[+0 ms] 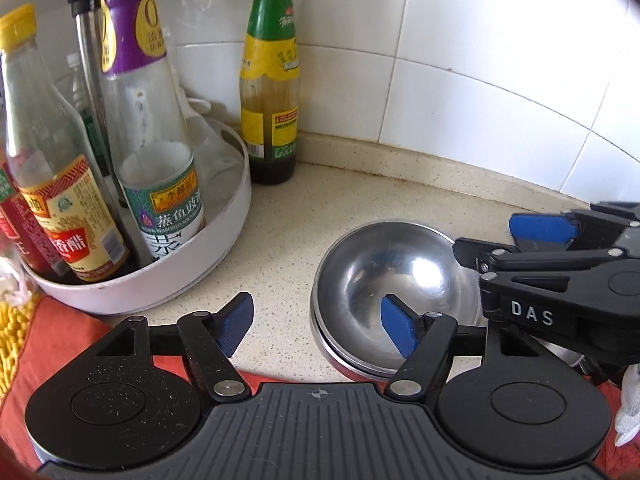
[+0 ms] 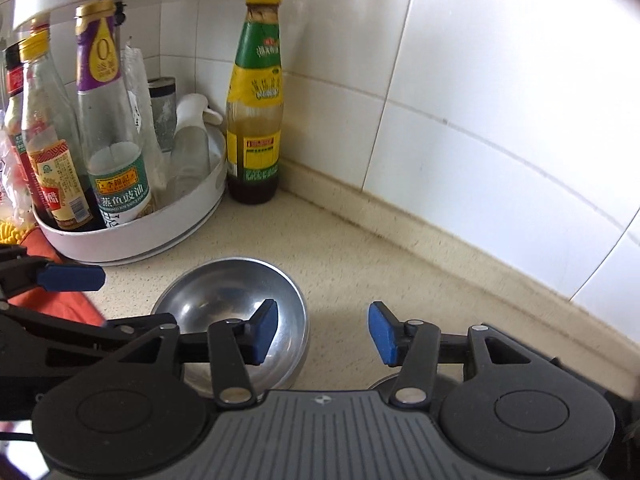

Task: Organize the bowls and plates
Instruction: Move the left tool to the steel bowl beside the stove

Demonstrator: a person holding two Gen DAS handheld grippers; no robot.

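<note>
Left wrist: both tools (image 1: 316, 324) (image 2: 323, 332) spread wide, holding nothing, w/ steel bowl (image 1: 396, 276) beneath

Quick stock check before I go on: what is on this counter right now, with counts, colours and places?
steel bowls: at least two nested, silver, on the counter in front of both tongs
turntable tray: one, white, at the left, holding several sauce bottles
sauce bottle: one, green and yellow label, standing alone by the wall corner
cloth: one, orange, beside the tray
left tongs: open, one finger over the bowl
right tongs: open, one finger over the bowl
</note>
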